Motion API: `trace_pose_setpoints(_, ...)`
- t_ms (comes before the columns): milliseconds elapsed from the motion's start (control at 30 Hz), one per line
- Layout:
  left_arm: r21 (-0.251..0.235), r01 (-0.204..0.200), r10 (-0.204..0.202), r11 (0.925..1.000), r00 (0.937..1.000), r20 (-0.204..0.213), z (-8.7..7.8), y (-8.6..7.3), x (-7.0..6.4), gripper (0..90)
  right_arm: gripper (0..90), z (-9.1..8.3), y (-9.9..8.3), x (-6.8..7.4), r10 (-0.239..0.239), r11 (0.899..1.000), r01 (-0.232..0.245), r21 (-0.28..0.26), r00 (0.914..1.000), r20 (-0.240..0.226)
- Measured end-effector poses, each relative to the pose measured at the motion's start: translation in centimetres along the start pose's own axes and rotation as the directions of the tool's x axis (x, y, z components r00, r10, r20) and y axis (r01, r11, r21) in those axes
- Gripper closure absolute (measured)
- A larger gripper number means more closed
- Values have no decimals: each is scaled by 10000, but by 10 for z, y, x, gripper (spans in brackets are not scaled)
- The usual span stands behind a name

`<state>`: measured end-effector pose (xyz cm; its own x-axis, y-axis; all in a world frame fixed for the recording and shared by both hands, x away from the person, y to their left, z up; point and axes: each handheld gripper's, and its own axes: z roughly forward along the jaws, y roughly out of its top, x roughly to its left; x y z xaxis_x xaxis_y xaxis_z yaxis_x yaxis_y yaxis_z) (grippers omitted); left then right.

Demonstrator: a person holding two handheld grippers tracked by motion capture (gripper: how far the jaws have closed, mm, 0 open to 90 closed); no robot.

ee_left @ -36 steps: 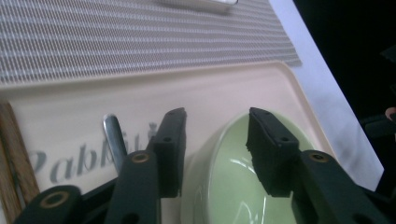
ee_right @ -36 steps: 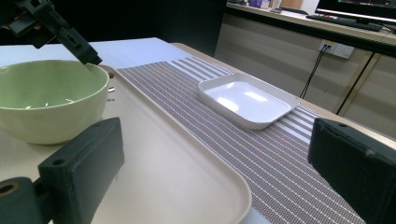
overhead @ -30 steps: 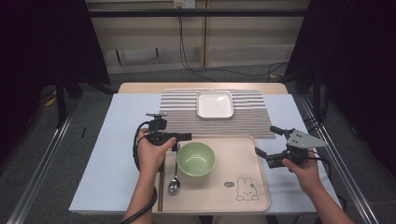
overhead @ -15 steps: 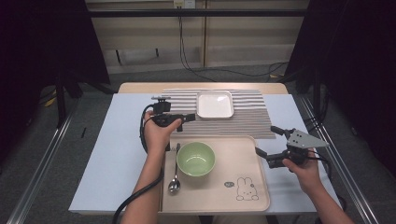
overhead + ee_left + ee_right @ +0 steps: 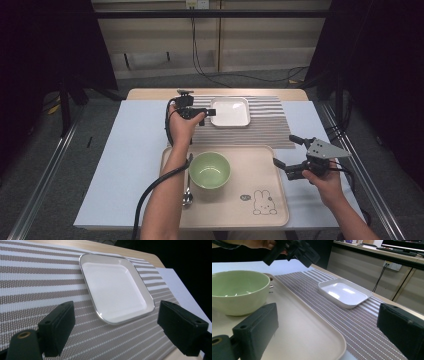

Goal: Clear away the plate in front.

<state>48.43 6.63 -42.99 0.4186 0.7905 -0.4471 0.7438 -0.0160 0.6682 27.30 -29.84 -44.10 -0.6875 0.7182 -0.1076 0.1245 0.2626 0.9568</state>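
Note:
A white square plate (image 5: 231, 111) lies on a striped mat (image 5: 260, 131) at the back of the table. My left gripper (image 5: 210, 112) hovers at the plate's left edge, open and holding nothing. In the left gripper view the plate (image 5: 113, 288) lies just ahead between the wide-apart jaws of my left gripper (image 5: 116, 313). My right gripper (image 5: 284, 151) stands open over the right side of the beige tray (image 5: 260, 167), holding nothing. The right gripper view shows my right gripper (image 5: 328, 316) low above the tray (image 5: 307, 337), with the plate (image 5: 344, 293) farther off.
A green bowl (image 5: 210, 170) sits on the tray, with a spoon (image 5: 187, 196) lying to its left. A rabbit drawing (image 5: 264, 202) marks the tray's front right. A light blue cloth (image 5: 130, 160) covers the table around mat and tray. The bowl (image 5: 237, 290) looms close at left in the right gripper view.
My left gripper has moved forward from above the tray beside the bowl to the left edge of the white plate. The right gripper has stayed put.

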Motion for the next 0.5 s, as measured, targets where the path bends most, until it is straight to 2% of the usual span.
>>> trace_pose_setpoints(67,-90,24,-25,10000,10000,-94,3,3,0,147,32,0,0,0,9,10000,-9,0,10000,15)
trace_pose_setpoints(167,-25,169,-170,9999,9991,-392,14,10,3,148,32,0,0,-1,-49,10000,49,9,10000,38)
trace_pose_setpoints(200,43,139,-138,9999,9992,-374,17,11,4,152,32,0,0,-1,-49,10000,49,24,10000,13)
trace_pose_setpoints(300,224,331,-318,9992,9981,-536,25,11,9,169,32,0,0,-1,-78,10000,78,16,10000,39)
trace_pose_setpoints(333,115,419,-412,9991,9974,-597,28,11,10,169,32,0,0,-1,-72,10000,72,22,10000,33)
trace_pose_setpoints(367,220,296,-280,9993,9971,-709,29,11,12,169,32,0,0,-1,10,10000,-10,-10,10000,66)
trace_pose_setpoints(400,220,296,-280,9993,9971,-709,29,11,12,169,32,0,0,-1,10,10000,-10,-10,10000,66)
trace_pose_setpoints(433,115,466,-456,9988,9960,-764,33,11,14,170,32,1,0,-1,-6,10000,6,7,10000,24)
trace_pose_setpoints(500,90,404,-395,9991,9956,-851,36,11,16,185,32,1,0,-1,1,10000,-1,8,10000,17)
